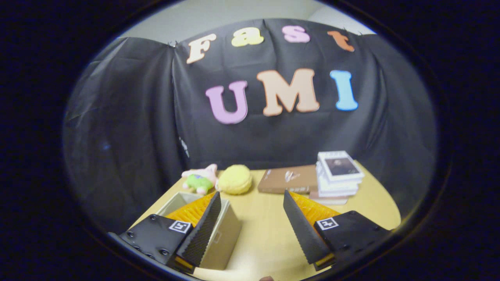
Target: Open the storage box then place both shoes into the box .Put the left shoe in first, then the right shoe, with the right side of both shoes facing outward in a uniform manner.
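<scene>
A: Jaws (250, 212) spread wide, nothing between them, touching nothing, only bare desk (261, 234) in the gap.
B: Storage box (218, 234)?
A: Beige, on the desk just behind the left finger, lid off or open; inside hidden by the finger, can't tell contents.
B: Beyond?
A: Plush toy (200, 180), yellow ball (234, 179), brown book (287, 178), stack of books (339, 173) along the back wall.

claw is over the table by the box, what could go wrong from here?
1. The claw is open and empty above the table; one finger overlaps the box in the view, so going lower might knock the box.
2. No shoe is between or ahead of the fingers, so a search swing may hit the stacked books.
</scene>
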A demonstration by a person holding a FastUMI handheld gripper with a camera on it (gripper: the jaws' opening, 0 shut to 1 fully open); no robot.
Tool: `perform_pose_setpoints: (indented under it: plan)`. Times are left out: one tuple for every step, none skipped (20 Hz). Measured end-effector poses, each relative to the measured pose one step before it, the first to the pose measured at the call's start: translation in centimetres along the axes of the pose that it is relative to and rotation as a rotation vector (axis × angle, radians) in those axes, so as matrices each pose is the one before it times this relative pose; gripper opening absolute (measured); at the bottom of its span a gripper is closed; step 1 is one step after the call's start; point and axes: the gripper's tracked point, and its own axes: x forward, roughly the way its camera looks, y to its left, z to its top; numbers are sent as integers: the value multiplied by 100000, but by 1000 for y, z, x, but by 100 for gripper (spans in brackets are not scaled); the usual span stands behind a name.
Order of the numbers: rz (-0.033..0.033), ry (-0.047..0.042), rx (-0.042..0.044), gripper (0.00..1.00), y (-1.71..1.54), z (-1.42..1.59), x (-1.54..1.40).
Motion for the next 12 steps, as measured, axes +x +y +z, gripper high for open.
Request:
perform_pose_setpoints:
  plan:
    - [-1740,-4899,-1047,100,-955,1573,-359]
    - [-1966,-4337,-697,100,-859,1421,-358]
    - [-1797,-3570,133,100,-830,1181,-473]
    - [-1739,-3165,750,100,-640,1179,-262]
    - [-1347,-2903,817,100,-759,1073,-349]
    - [-1103,-2836,661,100,-583,995,-276]
    - [-1501,-2234,183,100,-747,923,-359]
    - [-2007,-1405,-33,100,-1014,471,-323]
    - [-1236,-1173,-318,100,-788,431,-449]
    - [-1348,-745,-395,100,-695,481,-411]
    - [-884,-331,-457,100,-616,351,-462]
    - [-705,-63,-593,100,-1343,634,85]
